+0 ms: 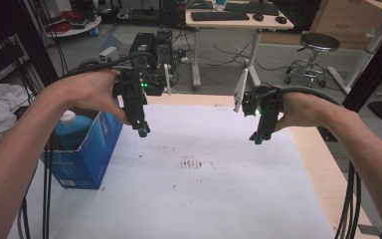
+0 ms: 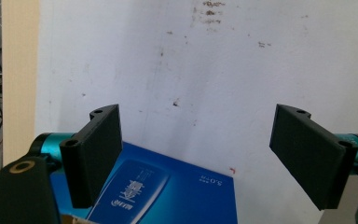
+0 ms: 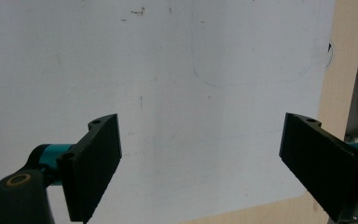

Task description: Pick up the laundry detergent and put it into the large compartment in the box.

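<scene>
Item: blue carton (image 1: 87,149), standing at the table's left edge, about 8 o'clock from the sheet's middle, its top open with a blue bottle (image 1: 72,130) and its white cap (image 1: 67,117) upright inside.

Left gripper (image 1: 143,130): I hold it just beside the carton, at its 2 o'clock, jaws spread wide, nothing between them. In the left gripper view the carton's printed face (image 2: 168,191) lies below the jaws.

Right gripper (image 1: 258,138): well apart, at 3 o'clock over the white sheet (image 1: 189,199), jaws wide, empty.

Handling, my estimate: cardboard walls thin and crushable; liquid load probably makes it heavy. Bottle plastic smooth, likely slippery. I would take the bottle at the neck under the cap, or pinch one carton wall near a corner.
</scene>
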